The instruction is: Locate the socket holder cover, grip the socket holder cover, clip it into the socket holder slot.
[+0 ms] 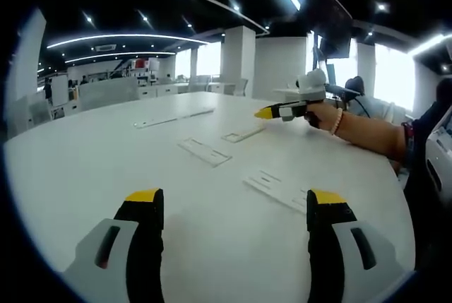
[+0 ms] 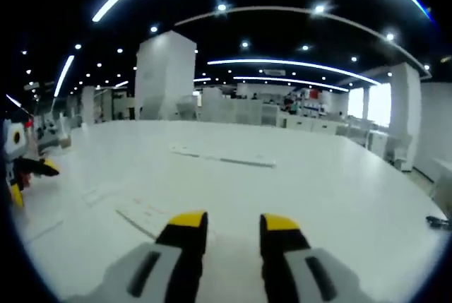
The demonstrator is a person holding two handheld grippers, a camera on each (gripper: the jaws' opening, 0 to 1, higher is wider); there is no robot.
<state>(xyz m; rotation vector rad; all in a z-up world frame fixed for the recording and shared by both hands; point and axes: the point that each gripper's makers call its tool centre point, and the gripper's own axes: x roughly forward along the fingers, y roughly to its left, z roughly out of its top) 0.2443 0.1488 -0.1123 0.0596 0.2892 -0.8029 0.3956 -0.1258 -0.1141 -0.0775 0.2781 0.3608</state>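
Left gripper view: the left gripper (image 1: 234, 208) hangs over the near edge of the white table (image 1: 85, 155), jaws spread wide, nothing between them. Flat white plates lie toward the middle: one (image 1: 279, 188) just ahead of the right jaw, another (image 1: 205, 151) beyond it, a small one (image 1: 242, 134) past that, a long strip (image 1: 173, 117) toward the far edge. Which is the socket holder cover I cannot tell. White on white, low profile: the risk is grabbing the wrong plate, or jaws skating off a thin edge. The right gripper (image 1: 272, 113) comes in over the right edge, so a crossing reach could clash.

Right gripper view: right gripper (image 2: 233, 224), jaws narrowly parted, empty. A faint plate (image 2: 145, 220) lies just beside its left jaw; the long strip (image 2: 224, 159) sits mid-table. Bare table to the right and far edges, plenty of room. The left gripper (image 2: 32, 172) is at the left edge.
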